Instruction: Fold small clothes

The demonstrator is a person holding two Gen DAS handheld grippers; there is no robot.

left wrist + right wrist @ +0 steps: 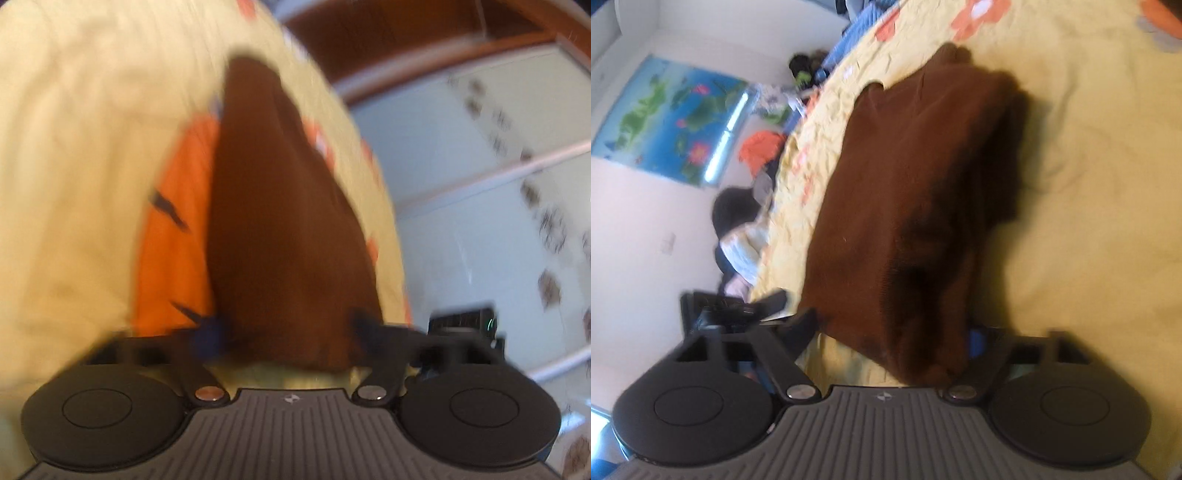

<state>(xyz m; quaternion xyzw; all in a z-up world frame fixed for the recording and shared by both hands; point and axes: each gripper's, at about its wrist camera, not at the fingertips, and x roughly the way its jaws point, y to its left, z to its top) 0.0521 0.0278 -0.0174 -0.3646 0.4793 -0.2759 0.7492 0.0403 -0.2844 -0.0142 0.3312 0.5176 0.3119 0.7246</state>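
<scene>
— What has the left gripper (286, 328) got?

— The brown garment (284, 221), bunched between its wide-spread fingers over the yellow bedspread (74, 147); a firm grip, I can't tell.

— And the right gripper (892, 336)?

— Also wide, around the near edge of that garment (916, 192), which lies on the bedspread (1089, 221). Clamped or not, unclear.

We look forward from each wrist, tilted, very near the brown cloth (280, 229) on the bed (1089, 184); both views share it, seen from opposite ends.
</scene>
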